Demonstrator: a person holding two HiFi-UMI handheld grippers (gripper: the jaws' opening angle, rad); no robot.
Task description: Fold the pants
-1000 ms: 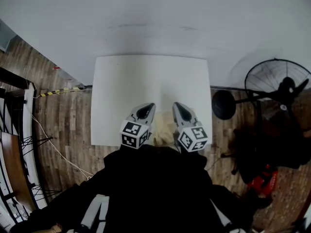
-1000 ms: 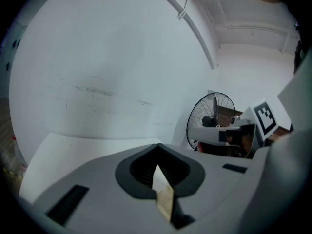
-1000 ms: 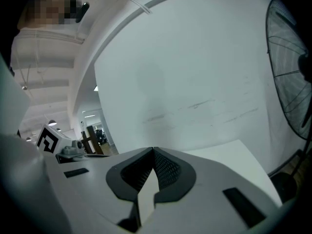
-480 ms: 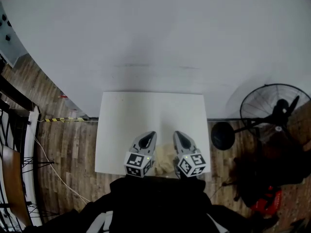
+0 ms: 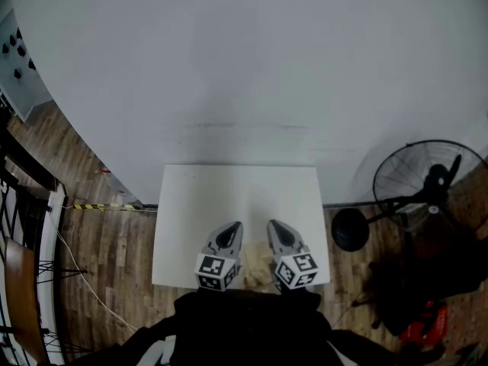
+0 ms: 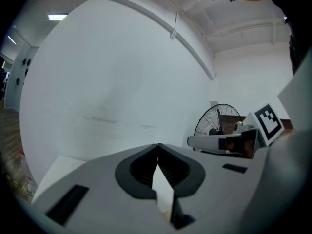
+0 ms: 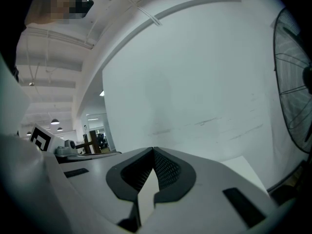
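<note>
The pants [image 5: 257, 262] show as a cream bunch of cloth at the front edge of the white table [image 5: 229, 197], between my two grippers. My left gripper [image 5: 232, 229] is shut, and a pale strip of the cloth [image 6: 163, 189] sits between its jaws. My right gripper [image 5: 272, 227] is shut the same way on a cream strip [image 7: 145, 195]. Both grippers are side by side, close to my body, and point towards the white wall. Most of the pants is hidden under the grippers and my dark sleeves.
A standing fan [image 5: 427, 183] on a round black base [image 5: 349, 229] is to the right of the table. Dark bags and a red object [image 5: 419, 328] lie on the wood floor at right. A cable [image 5: 76, 265] runs over the floor at left.
The view has tilted up, so the table sits lower and smaller and more wall shows. Both grippers stay at the table's front edge, slightly closer together.
</note>
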